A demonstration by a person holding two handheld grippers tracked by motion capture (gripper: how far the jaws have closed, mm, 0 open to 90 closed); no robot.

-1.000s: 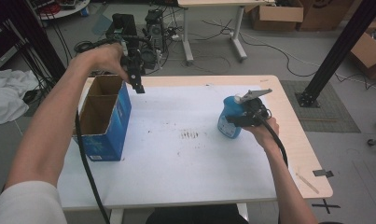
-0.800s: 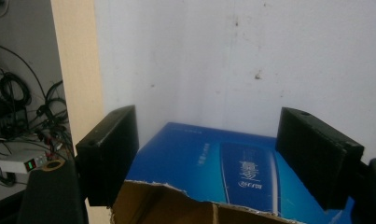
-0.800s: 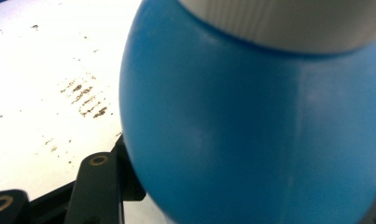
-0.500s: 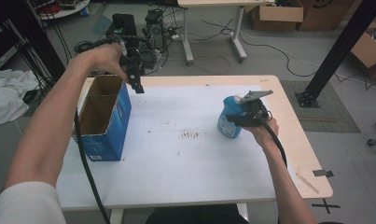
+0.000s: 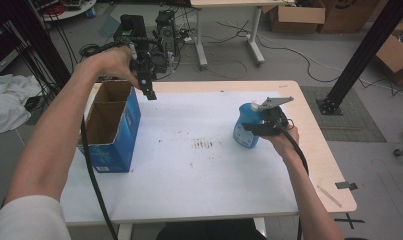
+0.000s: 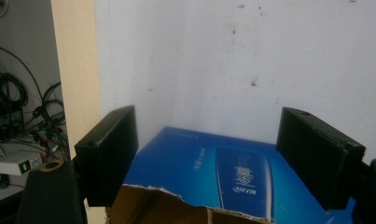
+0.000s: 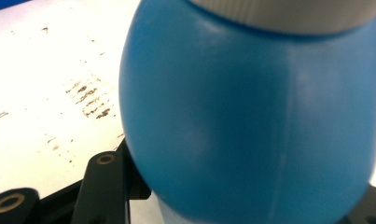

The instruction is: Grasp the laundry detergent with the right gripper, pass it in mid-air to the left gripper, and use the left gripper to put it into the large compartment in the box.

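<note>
A blue bottle [image 5: 245, 132] with a white cap stands at the right of the white table top [image 5: 199, 170]. My right gripper [image 5: 257, 128] is shut on its body; its jaws have just been closing on it. In the right gripper view the bottle [image 7: 251, 116] bulges close between the black jaws of the right gripper [image 7: 237, 205]. An open blue cardboard box [image 5: 114, 130] stands at the left. My left gripper [image 5: 150, 94] hangs above the box's far right corner, pointing down, open and holding nothing. Its jaws have just been opening. The left gripper [image 6: 209, 121] looks down on the box [image 6: 213, 168].
Brown stains [image 5: 204, 145] mark the middle of the table top. Behind the table lie cables and electronics [image 5: 159, 30], another desk's legs [image 5: 229, 35] and cardboard boxes [image 5: 294, 17]. A black post [image 5: 359, 55] rises at the right, and white cloth [image 5: 9, 100] lies at the left.
</note>
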